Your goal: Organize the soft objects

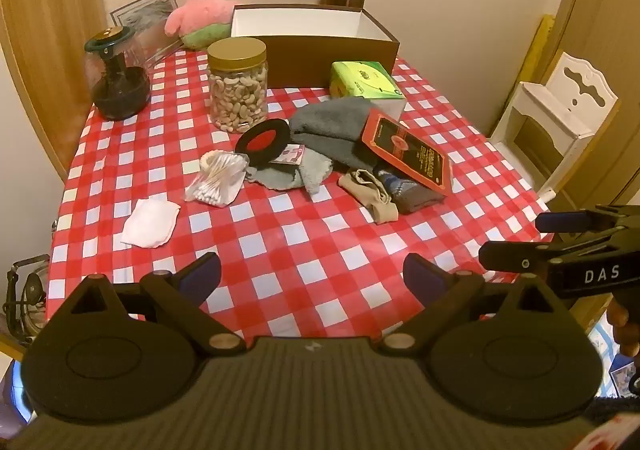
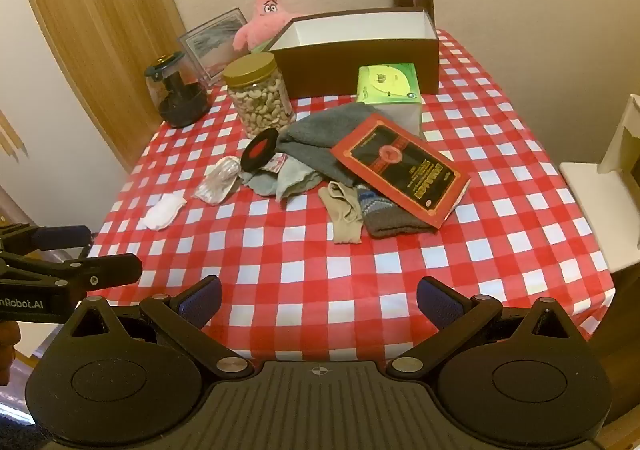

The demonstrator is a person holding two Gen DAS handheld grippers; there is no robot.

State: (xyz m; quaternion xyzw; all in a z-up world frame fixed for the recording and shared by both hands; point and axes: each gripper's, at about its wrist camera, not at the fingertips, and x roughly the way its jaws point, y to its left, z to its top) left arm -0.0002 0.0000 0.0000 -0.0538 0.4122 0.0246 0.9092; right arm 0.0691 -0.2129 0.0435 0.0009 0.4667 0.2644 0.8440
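Left wrist view: left gripper [image 1: 312, 278] hangs over the near cloth edge, jaws spread wide, nothing between them.
Right gripper: [image 2: 318, 300] likewise wide apart and empty, beside the left, both tilted down at the pile, likely ready for a first pick.
Soft things: grey towel [image 1: 332, 126], beige sock [image 1: 370, 192], knit sock [image 2: 394, 216] and white pad [image 1: 150, 222] lie loose mid-table.
Red packet: [image 2: 402, 168] rests on the towel and knit sock, so it pins them.
Box: [image 1: 320, 54] stands open at the far side, probably the destination.
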